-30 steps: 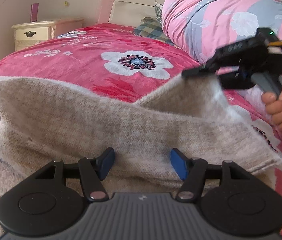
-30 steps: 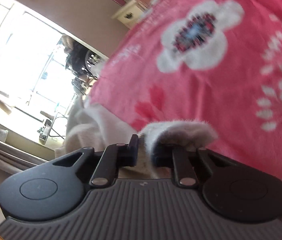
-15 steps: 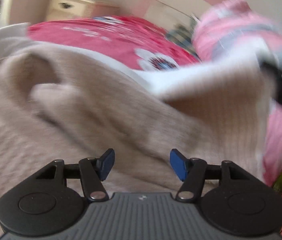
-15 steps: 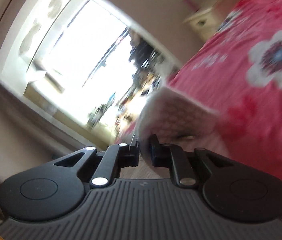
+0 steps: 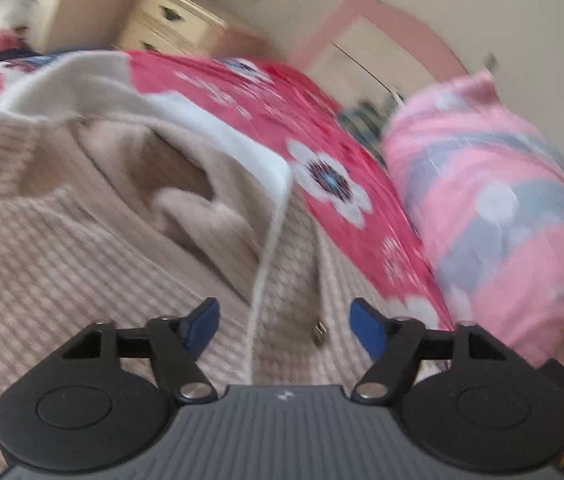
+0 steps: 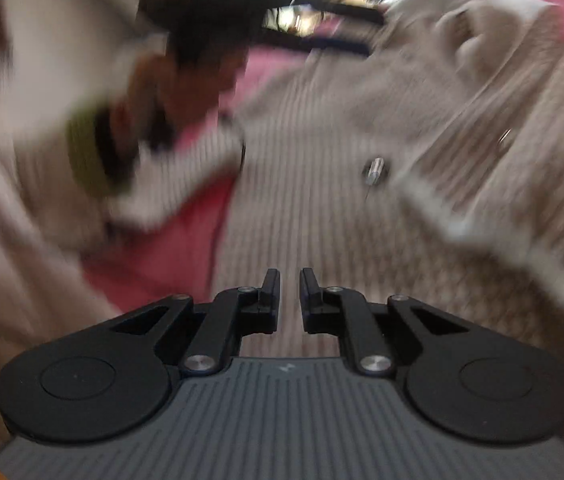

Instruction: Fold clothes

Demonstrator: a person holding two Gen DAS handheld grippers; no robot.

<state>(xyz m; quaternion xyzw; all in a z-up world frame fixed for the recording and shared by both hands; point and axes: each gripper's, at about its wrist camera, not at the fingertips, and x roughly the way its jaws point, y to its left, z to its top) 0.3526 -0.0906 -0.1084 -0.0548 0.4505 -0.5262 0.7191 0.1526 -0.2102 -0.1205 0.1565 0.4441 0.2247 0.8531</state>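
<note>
A beige knit cardigan [image 5: 82, 260] with white trim lies rumpled on the bed, one white-edged flap folded over its body. My left gripper [image 5: 282, 320] hovers low over it. Its blue pads [image 5: 202, 324] stand wide apart and are still opening, with the trim edge and a metal button [image 5: 319, 330] lying loose below the gap. In the blurred right wrist view, my right gripper [image 6: 290, 284] is shut to a narrow slit filled with the cardigan's [image 6: 322, 160] knit. Beyond it a hand [image 6: 186, 92] holds the left gripper [image 6: 370, 34].
The red flowered bedspread [image 5: 282, 112] runs back to a pink headboard [image 5: 362, 40]. A rolled pink and grey quilt [image 5: 502, 200] lies along the right side. A cream nightstand [image 5: 170, 28] stands by the far corner of the bed.
The right gripper swept its pinched piece of cardigan across and left the left view. Its camera swung from the window down onto the knit. The left gripper rolled, rose, and its pads spread wider.
</note>
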